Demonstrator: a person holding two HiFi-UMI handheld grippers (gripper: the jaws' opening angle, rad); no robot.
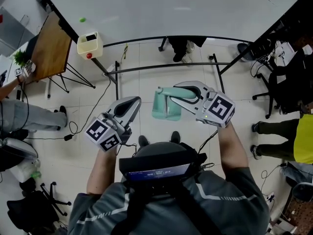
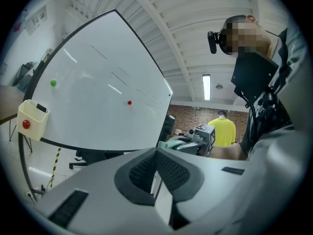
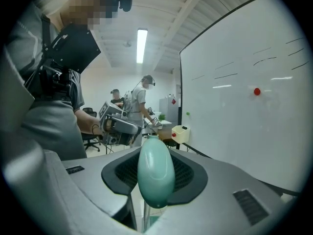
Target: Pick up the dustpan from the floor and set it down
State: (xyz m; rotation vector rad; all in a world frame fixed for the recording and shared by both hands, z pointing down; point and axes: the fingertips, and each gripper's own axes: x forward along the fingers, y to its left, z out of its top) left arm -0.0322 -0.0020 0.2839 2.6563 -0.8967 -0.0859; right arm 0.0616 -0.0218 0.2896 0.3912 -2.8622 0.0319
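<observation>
A pale teal dustpan (image 1: 165, 107) hangs above the tiled floor in front of me. My right gripper (image 1: 169, 93) is shut on its handle (image 3: 155, 173), which stands between the dark pads (image 3: 188, 174) in the right gripper view. The pan itself points left and down in the head view. My left gripper (image 1: 133, 102) is held level beside it, a little to the left, shut with nothing between its pads (image 2: 171, 173). From the left gripper view, the right gripper (image 2: 200, 135) and a bit of the teal dustpan (image 2: 171, 143) show straight ahead.
A large whiteboard (image 1: 161, 9) on a black tube stand (image 1: 166, 67) stands ahead. A cream bin (image 1: 90, 44) hangs at its left end, next to a wooden board on legs (image 1: 49, 48). People stand left, right (image 1: 303, 138) and behind the board. Cables and office chairs ring the floor.
</observation>
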